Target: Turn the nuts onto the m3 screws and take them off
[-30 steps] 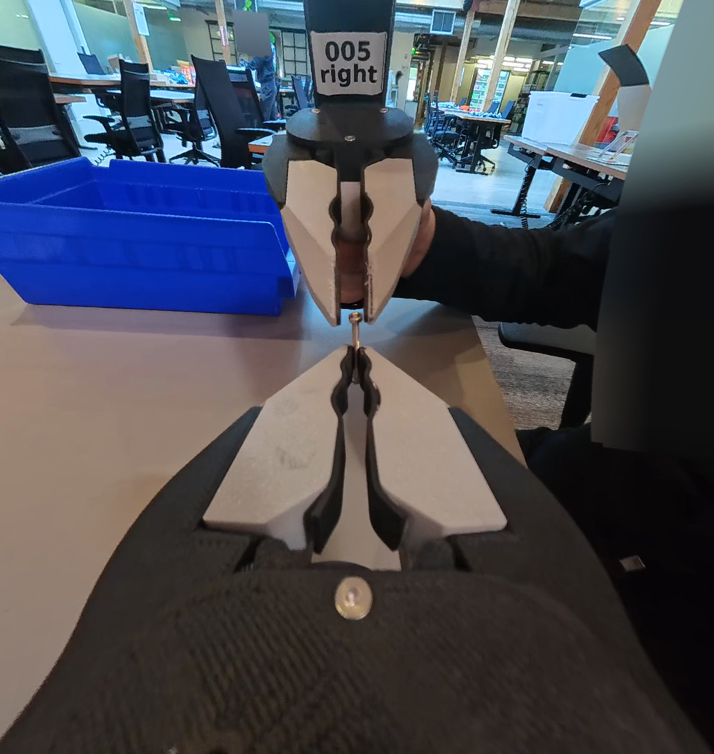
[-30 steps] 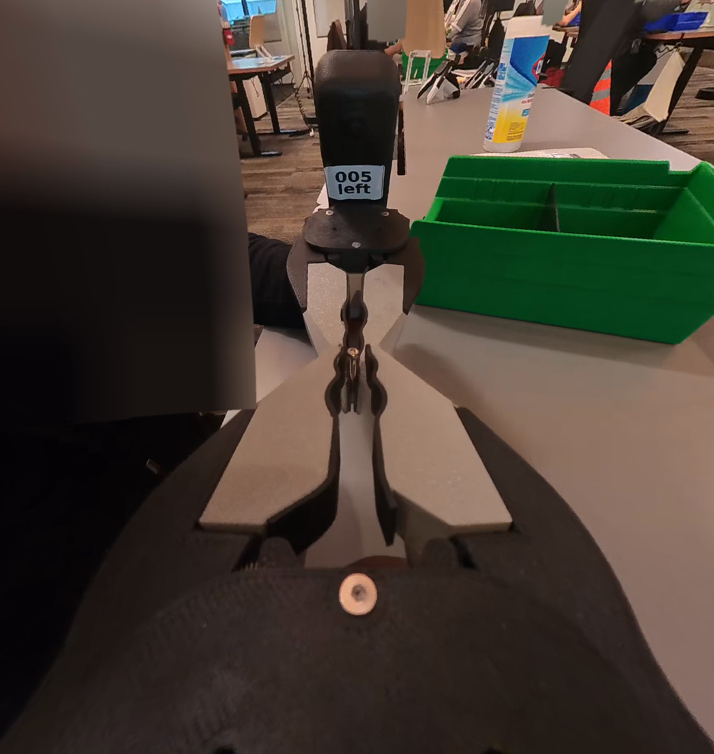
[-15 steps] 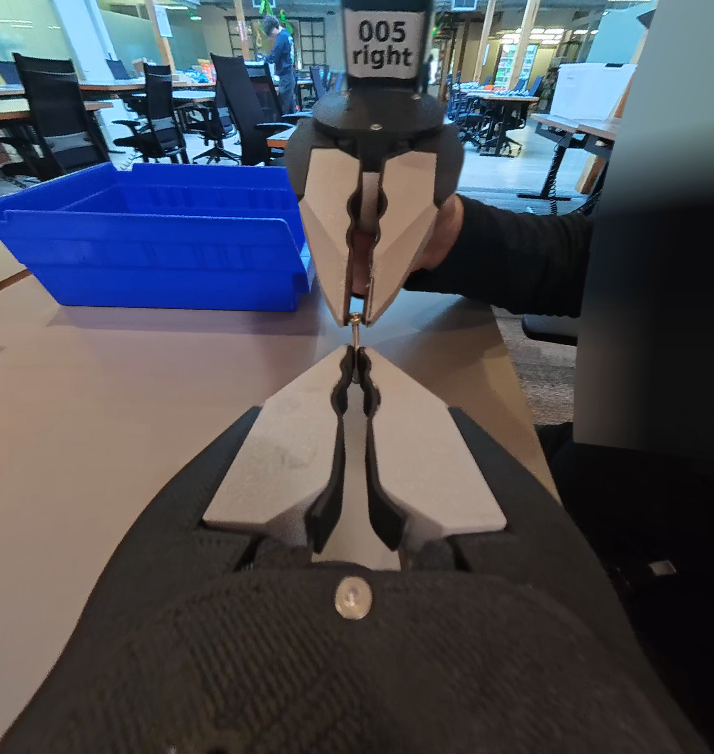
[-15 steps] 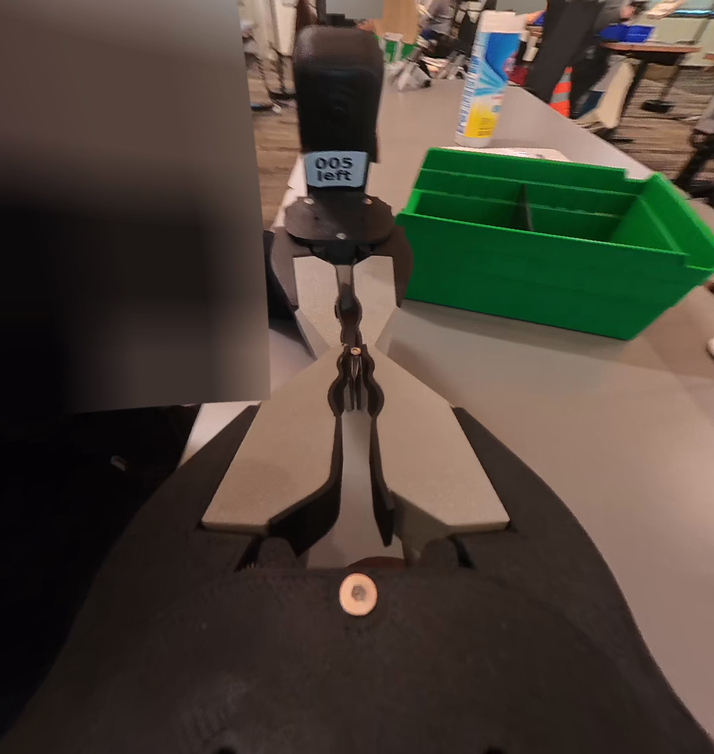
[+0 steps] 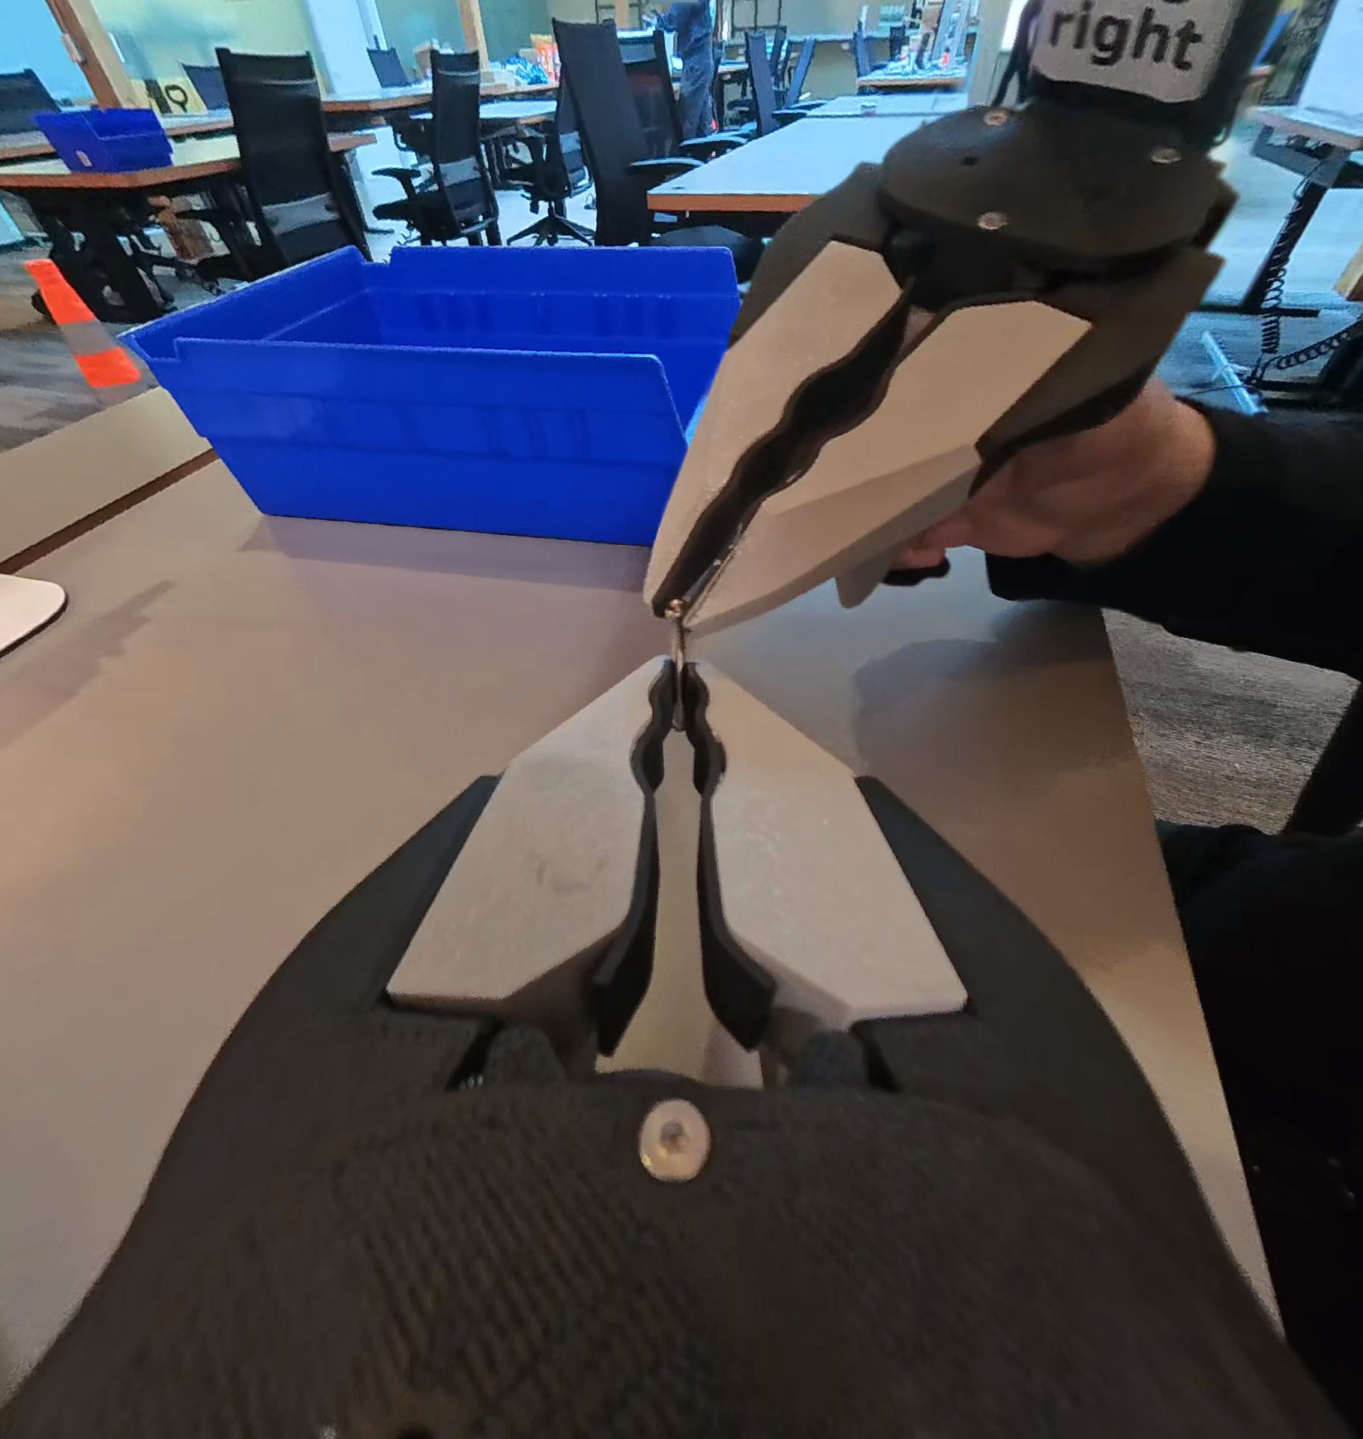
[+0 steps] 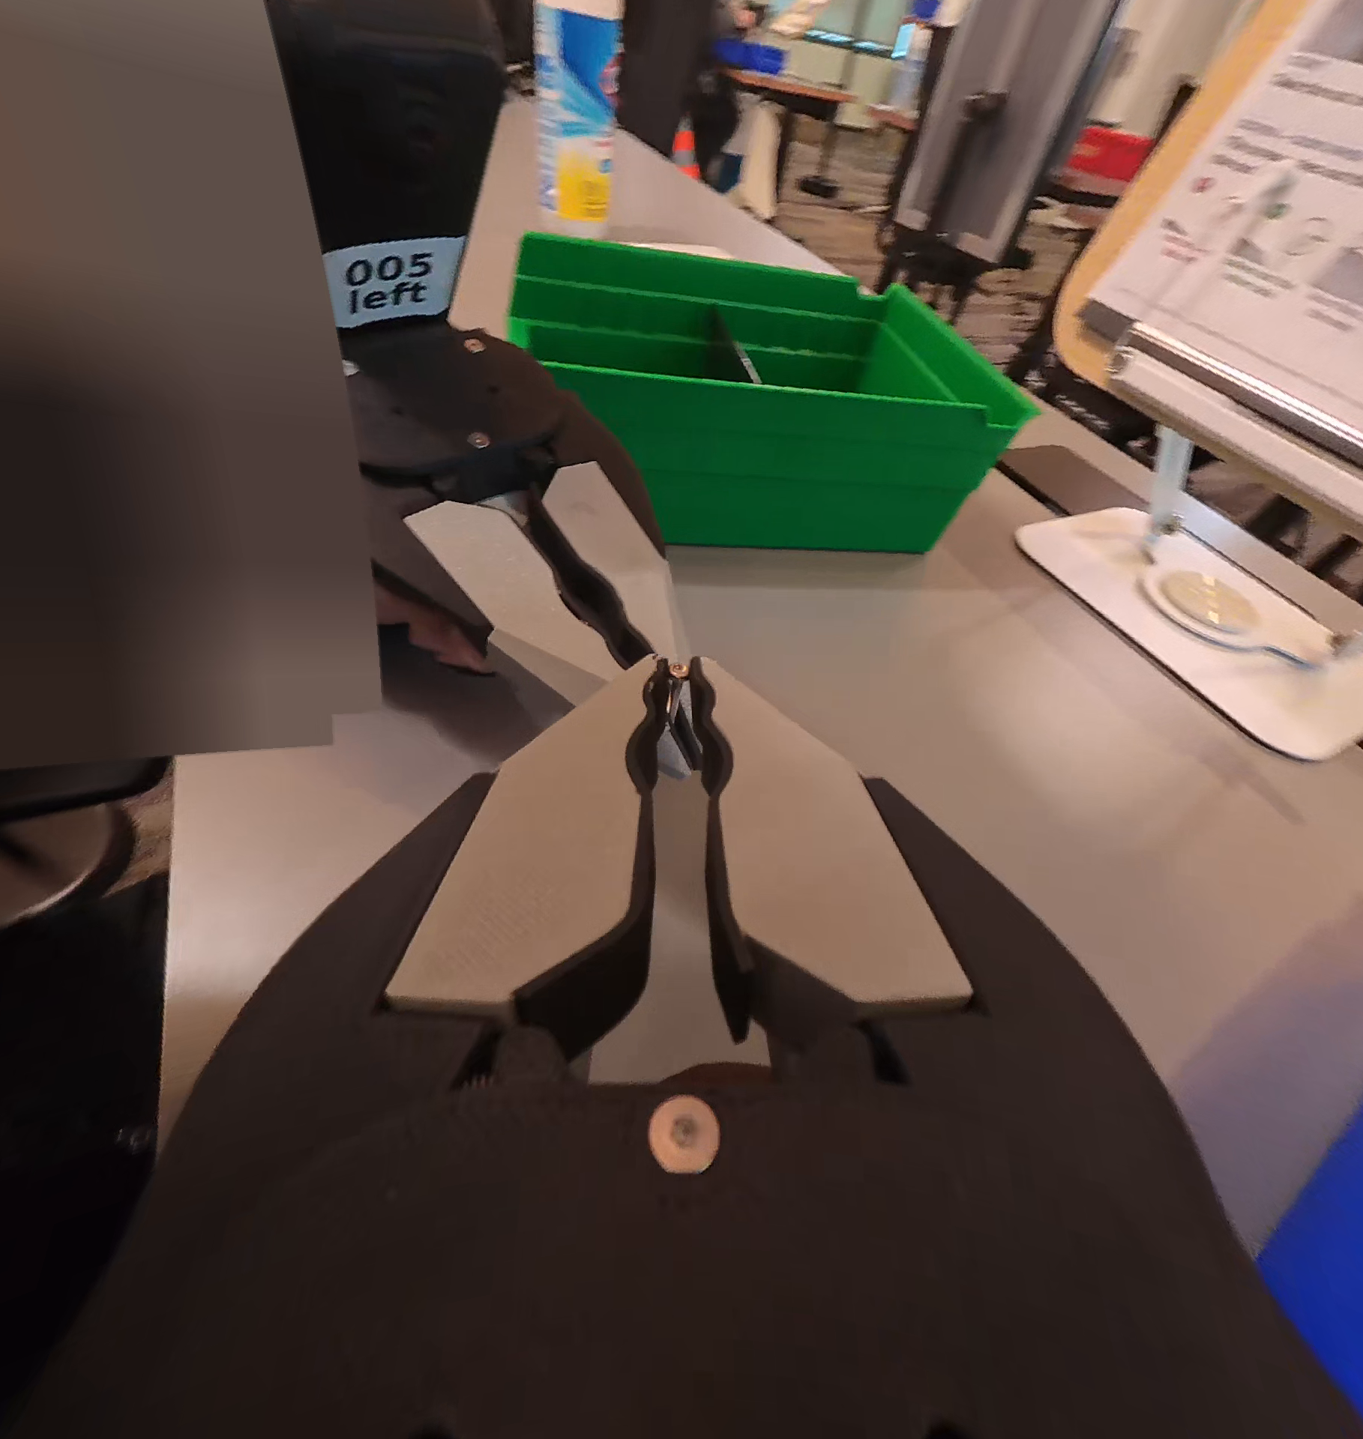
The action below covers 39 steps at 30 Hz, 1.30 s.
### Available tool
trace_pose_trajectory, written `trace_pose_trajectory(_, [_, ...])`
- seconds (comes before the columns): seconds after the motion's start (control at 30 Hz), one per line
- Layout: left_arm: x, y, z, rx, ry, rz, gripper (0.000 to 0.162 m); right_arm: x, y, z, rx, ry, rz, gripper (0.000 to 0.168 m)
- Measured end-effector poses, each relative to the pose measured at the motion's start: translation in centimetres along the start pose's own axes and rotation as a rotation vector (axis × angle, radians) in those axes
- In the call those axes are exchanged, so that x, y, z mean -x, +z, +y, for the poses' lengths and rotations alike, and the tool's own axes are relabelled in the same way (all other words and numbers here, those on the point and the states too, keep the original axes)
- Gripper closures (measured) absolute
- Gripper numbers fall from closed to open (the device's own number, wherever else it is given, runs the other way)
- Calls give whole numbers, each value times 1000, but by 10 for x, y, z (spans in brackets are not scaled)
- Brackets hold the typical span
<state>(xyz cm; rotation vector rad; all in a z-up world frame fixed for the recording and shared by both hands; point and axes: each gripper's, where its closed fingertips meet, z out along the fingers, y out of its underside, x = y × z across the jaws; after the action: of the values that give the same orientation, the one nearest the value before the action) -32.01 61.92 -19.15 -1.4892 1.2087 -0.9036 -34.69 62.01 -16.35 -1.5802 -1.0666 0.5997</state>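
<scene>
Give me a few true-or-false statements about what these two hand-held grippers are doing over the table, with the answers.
1. The left hand-held gripper is shut on a thin metal screw. True.
2. The right hand-held gripper lies flat on the table. False: it is held in the air by a hand, its tips meeting the screw's upper end.
3. A blue bin stands on the table behind the grippers in the left wrist view. True.
4. The green bin has no divider. False: a dark divider splits its inside.
5. The right gripper's fingers are spread wide. False: they are closed at the tips, on a small part too tiny to identify.
</scene>
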Motion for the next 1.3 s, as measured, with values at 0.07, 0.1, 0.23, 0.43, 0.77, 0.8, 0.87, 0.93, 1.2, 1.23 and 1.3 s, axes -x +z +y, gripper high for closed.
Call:
trace_pose_trajectory(0.07, [1, 0, 0, -2, -6, -5, 162, -1, 1, 0, -17, 25, 31, 166])
trace_pose_trajectory(0.1, [1, 0, 0, -1, -7, -9, 162, -1, 1, 0, -24, 33, 44, 166])
trace_pose_trajectory(0.23, [4, 1, 4, 17, -17, -24, 162, -4, 3, 4, -20, 46, 93, 166])
trace_pose_trajectory(0.43, [6, 3, 8, 31, -36, -18, 162, -5, 5, 8, -9, 31, 120, 166])
trace_pose_trajectory(0.77, [-3, 4, 7, 17, -52, 44, 162, -1, -20, -4, -90, -4, -65, 156])
trace_pose_trajectory(0.8, [-5, 4, 5, 9, -50, 60, 162, 2, -22, -4, -94, -24, -114, 157])
trace_pose_trajectory(0.87, [-12, 4, 3, -4, -47, 99, 162, 9, -27, -5, -107, -38, -229, 159])
trace_pose_trajectory(0.93, [-19, 3, 0, -18, -40, 135, 162, 9, -28, -4, -107, -31, -284, 159])
trace_pose_trajectory(1.2, [-30, 1, -4, -39, -16, 194, 162, 16, -24, 0, -118, -28, -411, 157])
trace_pose_trajectory(1.23, [-31, 1, -4, -39, -15, 198, 162, 17, -24, 1, -117, -32, -412, 158])
trace_pose_trajectory(1.3, [-32, 1, -4, -39, -11, 200, 162, 19, -24, 2, -116, -38, -423, 159])
